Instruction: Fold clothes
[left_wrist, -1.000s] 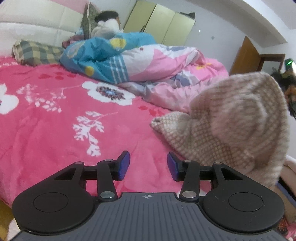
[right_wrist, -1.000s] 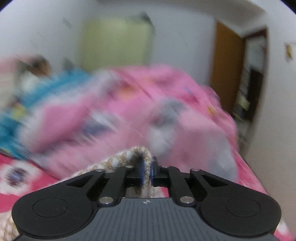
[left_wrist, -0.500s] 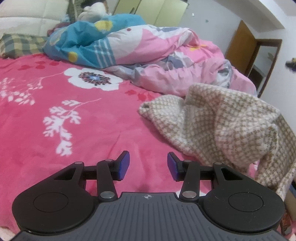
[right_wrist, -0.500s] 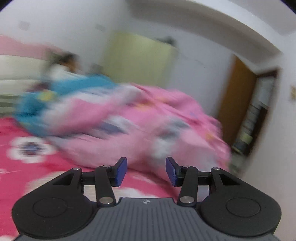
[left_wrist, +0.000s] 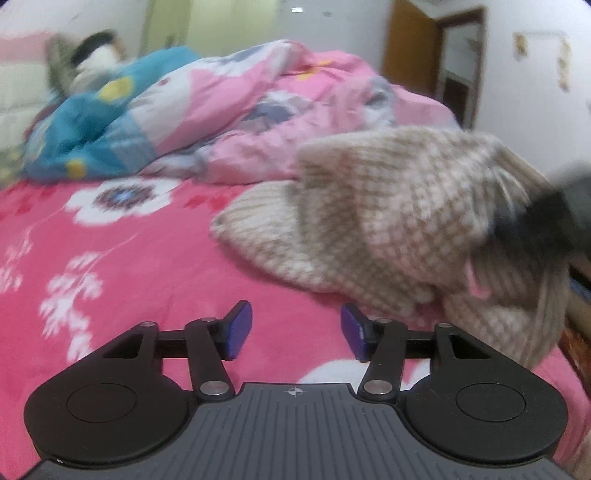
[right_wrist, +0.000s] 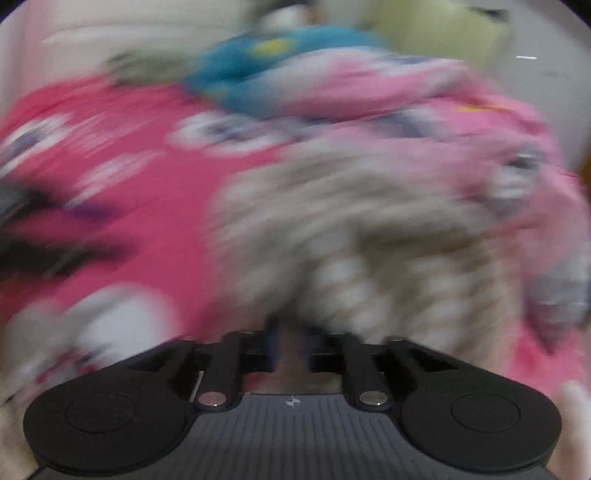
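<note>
left wrist view: the left gripper (left_wrist: 296, 330) hangs low over a pink flowered bed (left_wrist: 122, 258), its jaws just widened, well apart and empty. a beige checked knit sweater (left_wrist: 399, 229) lies bunched on the bed just beyond and right of it, a crumpled quilt (left_wrist: 207, 110) behind.

right wrist view, heavily blurred: the right gripper (right_wrist: 291, 350) has just closed its jaws on the sweater (right_wrist: 369, 229), a fold pinched between them.

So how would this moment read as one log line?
left gripper just opening, empty | right gripper shut on sweater | sweater bunched on pink bedsheet
</note>
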